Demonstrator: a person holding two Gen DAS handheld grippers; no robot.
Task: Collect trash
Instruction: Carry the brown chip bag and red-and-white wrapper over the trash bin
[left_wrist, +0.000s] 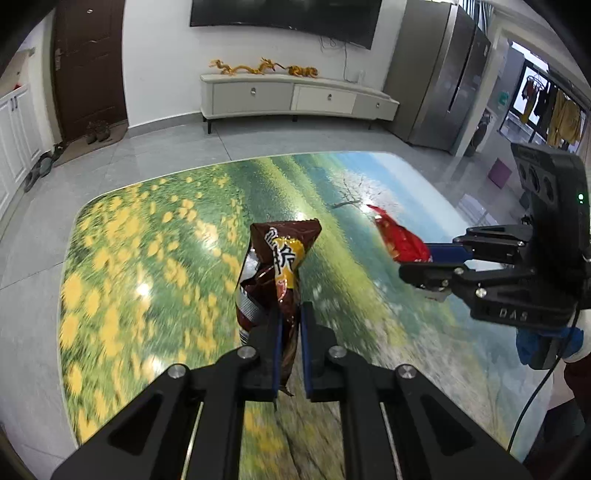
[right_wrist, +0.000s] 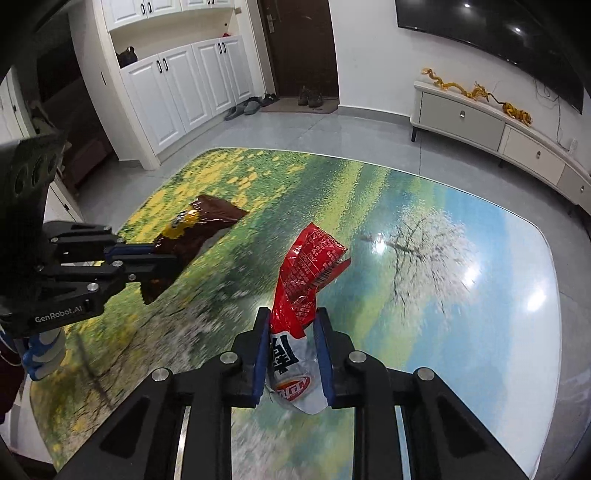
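Observation:
My left gripper (left_wrist: 290, 314) is shut on a crumpled brown and yellow snack wrapper (left_wrist: 275, 266) and holds it above the table (left_wrist: 147, 258), which has a printed meadow picture on its top. My right gripper (right_wrist: 291, 317) is shut on a red and white snack wrapper (right_wrist: 306, 273), also held above the table (right_wrist: 461, 277). In the left wrist view the right gripper (left_wrist: 410, 260) is at the right with the red wrapper (left_wrist: 400, 240). In the right wrist view the left gripper (right_wrist: 166, 260) is at the left with the brown wrapper (right_wrist: 199, 229).
Grey tiled floor (left_wrist: 166, 144) surrounds the table. A low white TV cabinet (left_wrist: 295, 98) stands against the far wall under a TV. A steel fridge (left_wrist: 439, 74) is at the right. White cupboards (right_wrist: 184, 81), shoes and a dark door (right_wrist: 299, 44) are at the left.

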